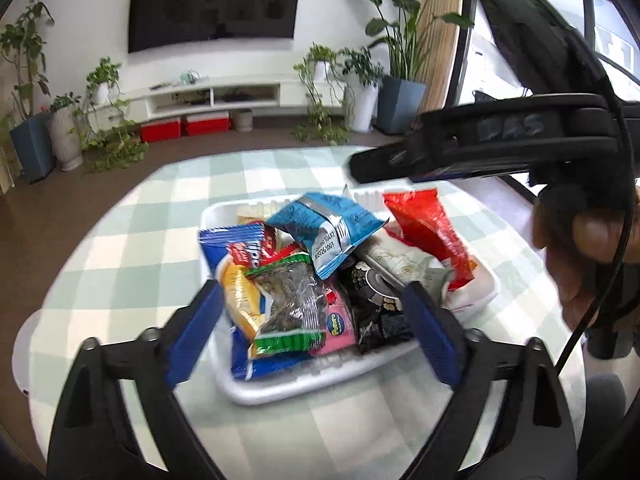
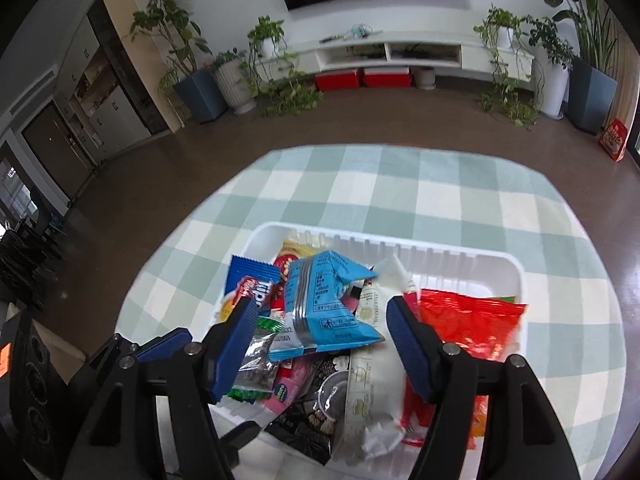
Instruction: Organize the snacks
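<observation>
- Most of the snacks are sitting piled in the white tray (image 1: pixel 256 394) on the checked tablecloth (image 1: pixel 120 248); none is lying loose on the cloth in either view, so the gathering part is looking largely done.
- At the left of the pile, the blue cookie pack (image 1: pixel 236 248) is leaning against the tray's left wall, with the green-edged seed packet (image 1: pixel 290 304) lying across it and a pink packet (image 1: pixel 340 326) just beside that.
- The left gripper (image 1: pixel 312 324) is hovering over the near left part of the tray with its jaws spread wide, gripping nothing.
- In the middle, the light blue pouch (image 2: pixel 324 312) is resting on top of the heap, above a black packet (image 2: pixel 308 416) and a cream-coloured packet (image 2: pixel 368 392).
- The right gripper (image 2: pixel 320 344) is hanging above that middle area, jaws wide apart and empty, the light blue pouch showing between its fingers; I cannot tell whether it is touching anything.
- At the right end, the red packet (image 2: pixel 468 320) is lying along the tray's right side.
- Judging from the jumble, what is remaining is tidying: the packets are overlapping and tilted, not sorted or laid flat.
</observation>
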A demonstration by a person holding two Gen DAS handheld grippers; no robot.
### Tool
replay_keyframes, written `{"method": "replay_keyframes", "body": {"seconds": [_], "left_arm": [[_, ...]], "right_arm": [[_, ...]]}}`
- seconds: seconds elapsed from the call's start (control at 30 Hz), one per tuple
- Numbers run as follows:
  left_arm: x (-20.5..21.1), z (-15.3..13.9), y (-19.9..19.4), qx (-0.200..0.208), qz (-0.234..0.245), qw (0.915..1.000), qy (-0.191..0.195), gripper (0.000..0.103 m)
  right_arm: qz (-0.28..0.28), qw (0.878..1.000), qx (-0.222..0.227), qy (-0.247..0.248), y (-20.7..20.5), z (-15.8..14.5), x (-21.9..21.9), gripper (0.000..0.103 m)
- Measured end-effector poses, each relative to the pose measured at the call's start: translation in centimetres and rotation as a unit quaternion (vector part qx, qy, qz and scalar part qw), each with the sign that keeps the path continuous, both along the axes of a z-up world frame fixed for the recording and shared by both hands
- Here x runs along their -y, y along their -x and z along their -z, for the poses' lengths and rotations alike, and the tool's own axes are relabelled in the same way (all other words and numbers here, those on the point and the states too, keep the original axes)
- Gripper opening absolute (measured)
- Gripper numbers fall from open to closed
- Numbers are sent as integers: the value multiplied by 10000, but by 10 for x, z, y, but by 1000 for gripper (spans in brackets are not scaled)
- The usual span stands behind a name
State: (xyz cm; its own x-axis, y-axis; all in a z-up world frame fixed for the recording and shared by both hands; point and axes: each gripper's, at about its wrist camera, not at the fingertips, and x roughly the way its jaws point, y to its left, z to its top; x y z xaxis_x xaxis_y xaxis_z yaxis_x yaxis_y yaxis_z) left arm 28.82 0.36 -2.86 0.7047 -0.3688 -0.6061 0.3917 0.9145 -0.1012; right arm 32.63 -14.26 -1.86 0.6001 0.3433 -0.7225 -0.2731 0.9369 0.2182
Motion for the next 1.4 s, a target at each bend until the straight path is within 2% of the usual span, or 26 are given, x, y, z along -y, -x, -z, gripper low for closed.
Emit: {"method": "replay_keyframes", "body": {"seconds": [0.03, 0.07, 0.1, 0.23, 0.37, 0.47, 0.57, 0.7, 0.8, 0.9, 0.97, 1.1, 1.17, 1.3, 1.4], "left_arm": [[-4, -3, 10, 98, -9, 9999, 53, 100], [-7, -8, 23, 224, -2, 9997, 127, 103], [-8, -15, 32, 336, 7, 9993, 163, 103], [-9, -38, 94, 1054, 28, 9944, 103, 103], [-3, -70, 157, 1798, -99, 9836, -86, 103], [2, -91, 202, 2288, -719, 9705, -256, 103], [2, -110, 231, 2342, -1157, 9652, -100, 103], [4, -129, 261, 2593, -1099, 9595, -65, 103], [5, -138, 272, 2468, -1066, 9632, 41, 103], [6, -140, 275, 2282, -1148, 9667, 158, 103], [8, -136, 278, 2171, -1139, 9694, 118, 103], [13, -124, 281, 1913, -1256, 9734, -63, 103], [14, -113, 276, 1670, -1290, 9774, -81, 103], [9, -89, 266, 1246, -1393, 9824, -79, 103], [6, -73, 257, 999, -1438, 9845, -101, 103]], "right_arm": [[17, 9998, 179, -74, 11, -8, 5, 71], [40, 9991, 384, -162, 25, -17, 9, 77], [78, 9978, 607, -251, 40, -25, 14, 85], [178, 9897, 1283, -605, 105, -44, 33, 102], [294, 9844, 1526, -820, 163, -49, 46, 103], [433, 9780, 1849, -860, 204, -57, 55, 103], [593, 9644, 2398, -947, 246, -75, 64, 103], [867, 9326, 3374, -942, 307, -111, 72, 103], [1016, 9033, 4089, -806, 350, -129, 69, 103], [1191, 8862, 4452, -478, 376, -132, 61, 103], [1362, 8818, 4514, -129, 386, -129, 52, 103], [1490, 8827, 4431, 484, 390, -110, 39, 103], [1425, 8940, 4206, 596, 387, -98, 39, 103], [1342, 9234, 3578, 366, 374, -76, 47, 103], [1311, 9355, 3264, 333, 368, -60, 49, 103]]}}
